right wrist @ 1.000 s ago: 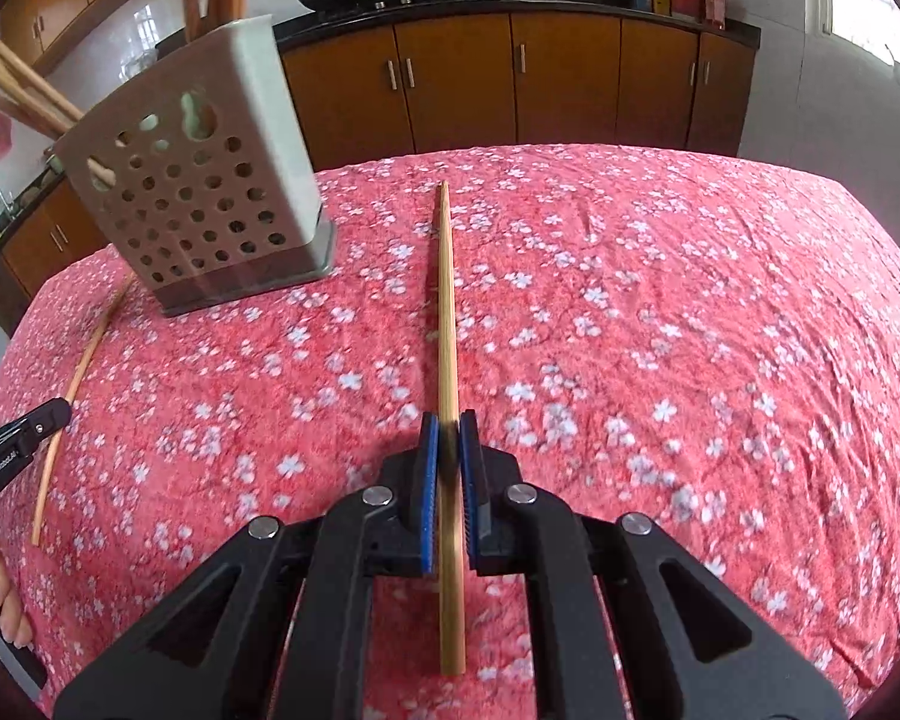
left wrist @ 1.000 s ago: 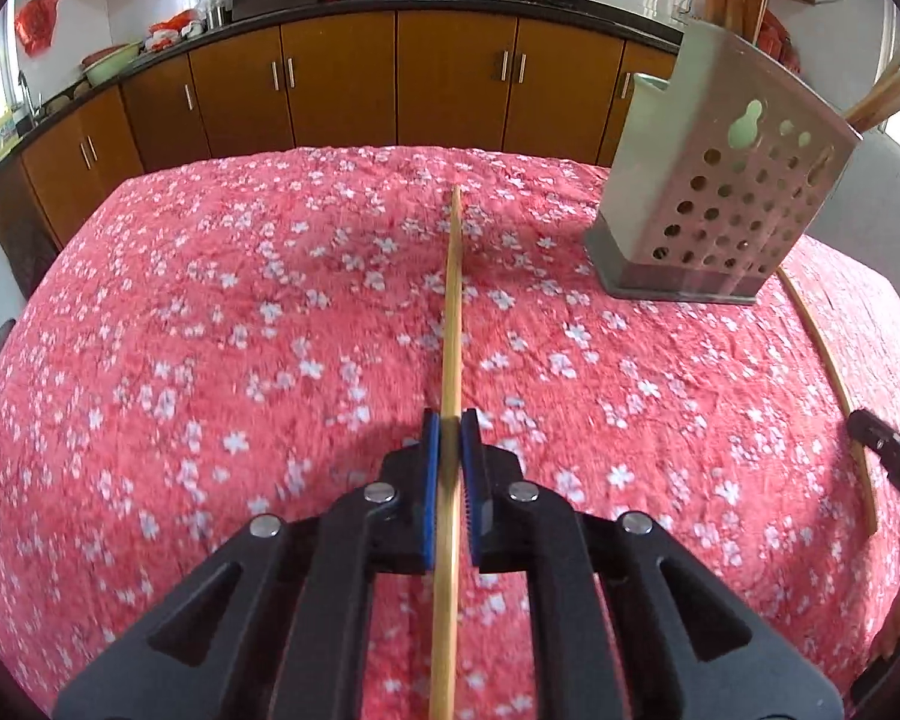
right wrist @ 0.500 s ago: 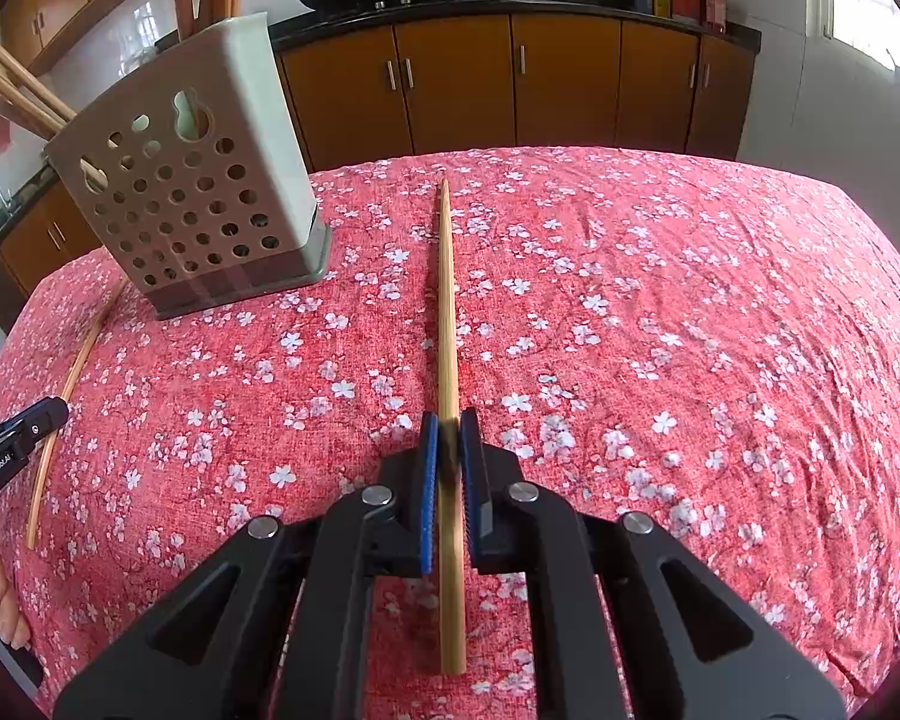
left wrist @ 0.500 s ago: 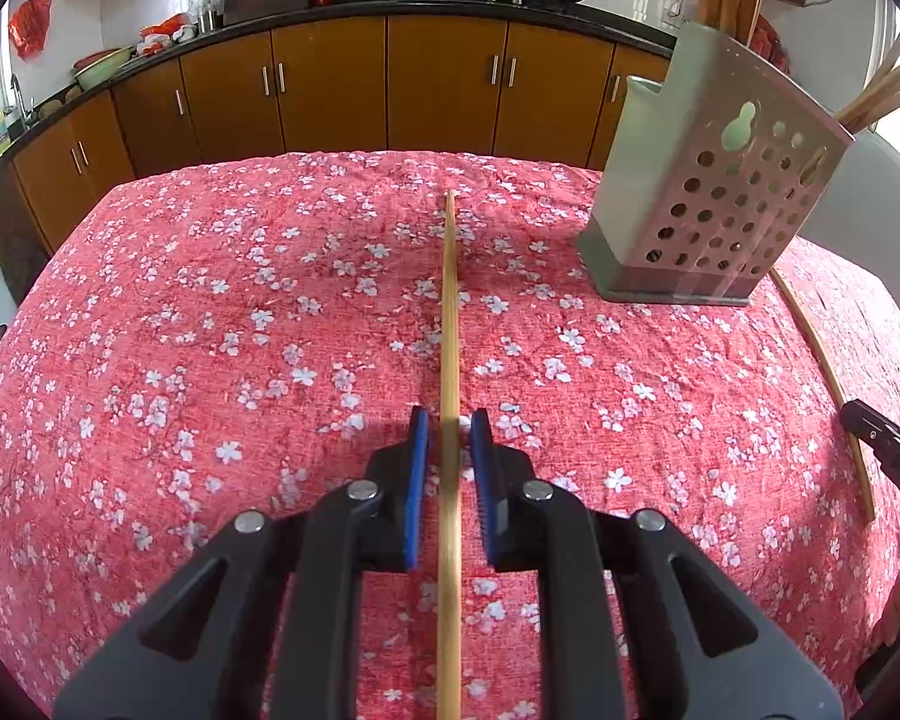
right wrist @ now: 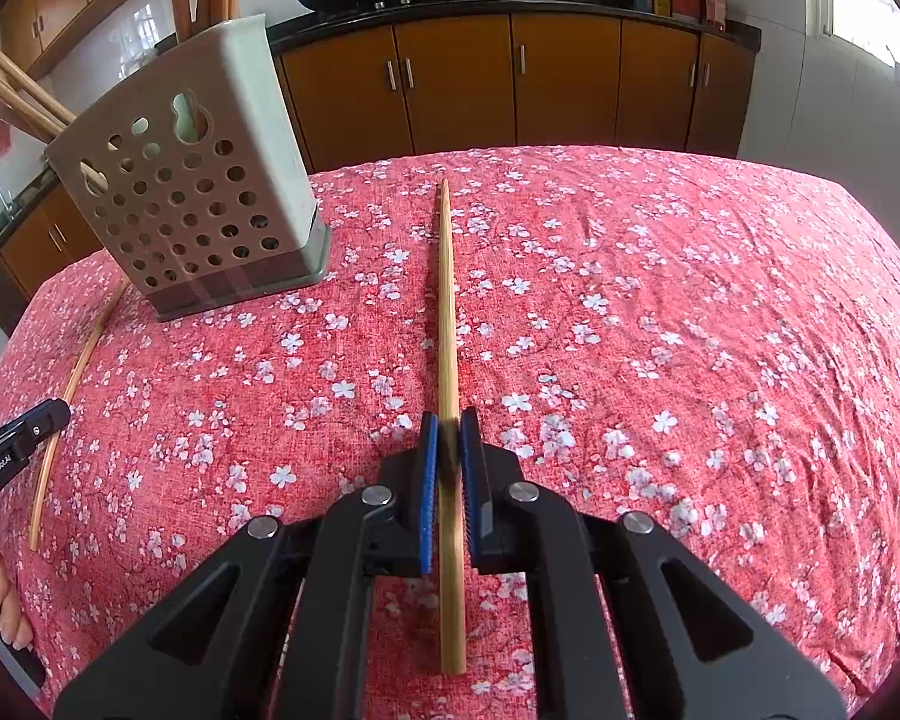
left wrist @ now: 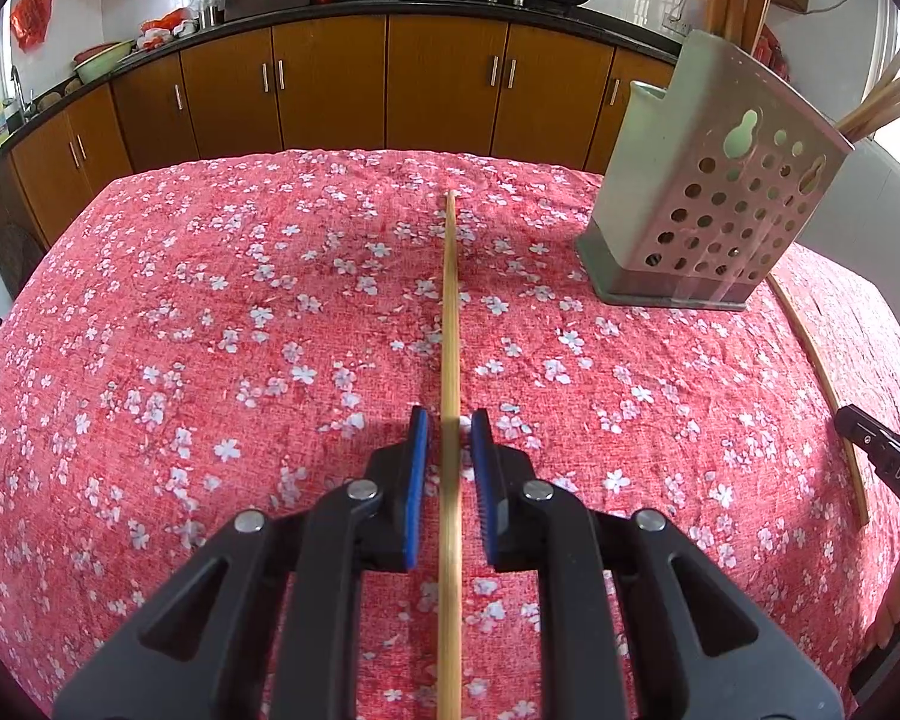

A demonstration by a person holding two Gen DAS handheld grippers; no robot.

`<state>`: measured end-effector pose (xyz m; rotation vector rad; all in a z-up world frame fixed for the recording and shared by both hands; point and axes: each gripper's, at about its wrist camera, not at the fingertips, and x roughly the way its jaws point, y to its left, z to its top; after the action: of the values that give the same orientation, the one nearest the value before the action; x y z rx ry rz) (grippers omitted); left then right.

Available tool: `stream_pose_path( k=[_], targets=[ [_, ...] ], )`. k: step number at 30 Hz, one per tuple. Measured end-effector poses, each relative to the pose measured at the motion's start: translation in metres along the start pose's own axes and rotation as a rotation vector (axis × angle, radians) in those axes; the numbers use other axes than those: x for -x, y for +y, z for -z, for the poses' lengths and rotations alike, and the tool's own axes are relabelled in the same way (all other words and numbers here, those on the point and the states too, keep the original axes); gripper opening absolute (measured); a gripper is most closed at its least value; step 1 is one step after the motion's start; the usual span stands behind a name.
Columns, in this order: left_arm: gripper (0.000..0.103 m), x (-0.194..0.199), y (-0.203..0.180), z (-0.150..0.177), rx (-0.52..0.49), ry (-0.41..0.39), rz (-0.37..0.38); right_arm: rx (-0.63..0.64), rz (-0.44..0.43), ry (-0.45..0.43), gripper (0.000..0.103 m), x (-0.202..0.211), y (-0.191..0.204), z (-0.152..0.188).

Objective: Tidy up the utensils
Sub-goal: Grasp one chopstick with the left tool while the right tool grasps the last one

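A round table under a red cloth with white blossoms stands before brown wooden kitchen cabinets. On it sits a pale perforated plastic utensil holder with wooden sticks in it.

The left gripper has its jaws narrowly parted around a long bamboo chopstick, not touching it. The right gripper pinches another bamboo stick. Only the right view shows that stick's near end; the left view alone shows the sink corner.

L wrist: low, fwd over tablecloth | R wrist: same | shared: holder, cabinets, prob. same table
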<state>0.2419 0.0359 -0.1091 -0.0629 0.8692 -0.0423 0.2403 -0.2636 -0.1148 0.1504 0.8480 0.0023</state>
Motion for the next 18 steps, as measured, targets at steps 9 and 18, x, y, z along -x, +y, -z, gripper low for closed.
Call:
stream_pose_path(
  k=[9, 18],
  targets=[
    [0.017, 0.0001, 0.0004, -0.0002, 0.002, 0.000, 0.000, -0.002, -0.001, 0.000, 0.009, 0.0002, 0.0002, 0.0000],
    [0.017, 0.0011, 0.0003, -0.0006, 0.009, 0.001, 0.007, -0.003, -0.002, 0.000, 0.009, 0.0001, 0.0001, -0.0003]
  ],
)
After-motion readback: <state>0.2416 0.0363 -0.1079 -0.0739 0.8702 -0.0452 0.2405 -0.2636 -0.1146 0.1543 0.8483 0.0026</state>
